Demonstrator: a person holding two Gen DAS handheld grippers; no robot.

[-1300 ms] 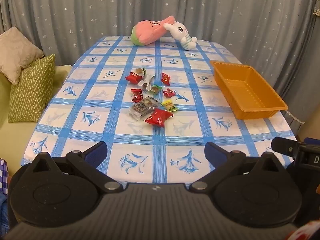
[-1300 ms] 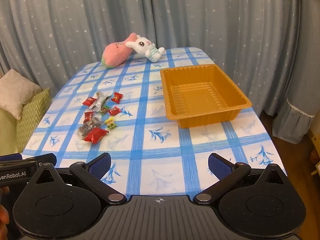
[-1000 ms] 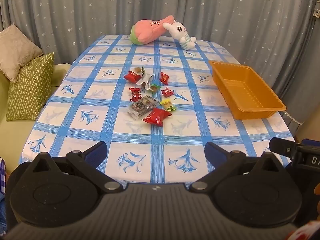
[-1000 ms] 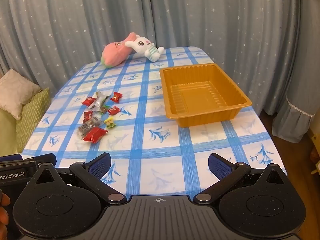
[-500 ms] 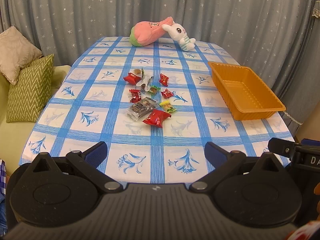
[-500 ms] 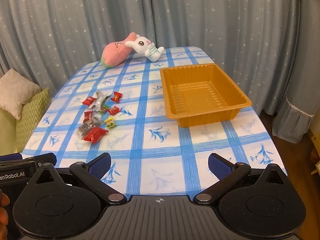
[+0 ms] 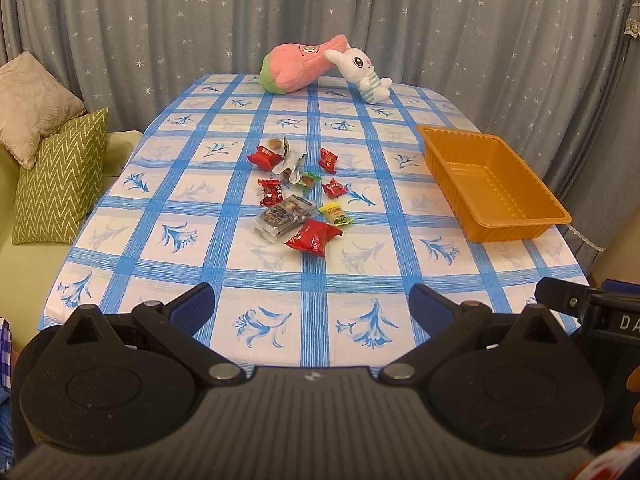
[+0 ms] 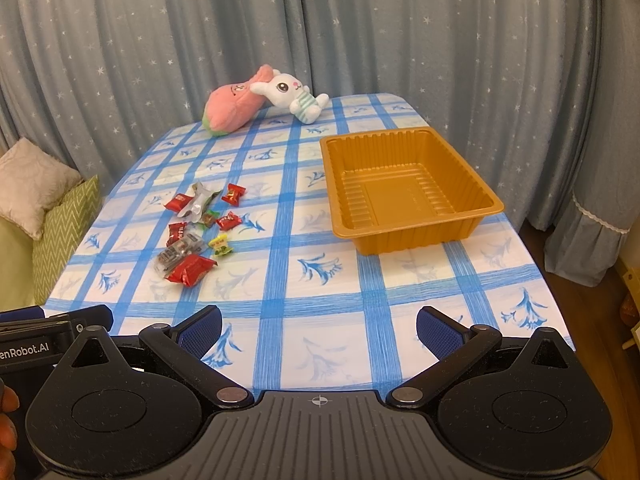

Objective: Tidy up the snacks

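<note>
Several small wrapped snacks (image 7: 298,196) lie in a loose cluster mid-table: red packets, a yellow candy (image 7: 335,215), a clear pack (image 7: 282,218) and a big red packet (image 7: 313,237). The cluster also shows in the right wrist view (image 8: 196,232). An empty orange tray (image 7: 516,224) sits at the right; it also shows in the right wrist view (image 8: 416,236). My left gripper (image 7: 311,307) is open and empty above the table's near edge. My right gripper (image 8: 319,326) is open and empty, also at the near edge.
The table wears a blue-checked cloth (image 7: 192,236). A pink plush (image 7: 298,67) and a white bunny plush (image 7: 362,74) lie at the far end. A sofa with cushions (image 7: 60,176) stands left. Grey curtains hang behind. Floor drops off at the right (image 8: 592,312).
The left wrist view has drifted slightly. Nothing on the table has moved, and both grippers stay open.
</note>
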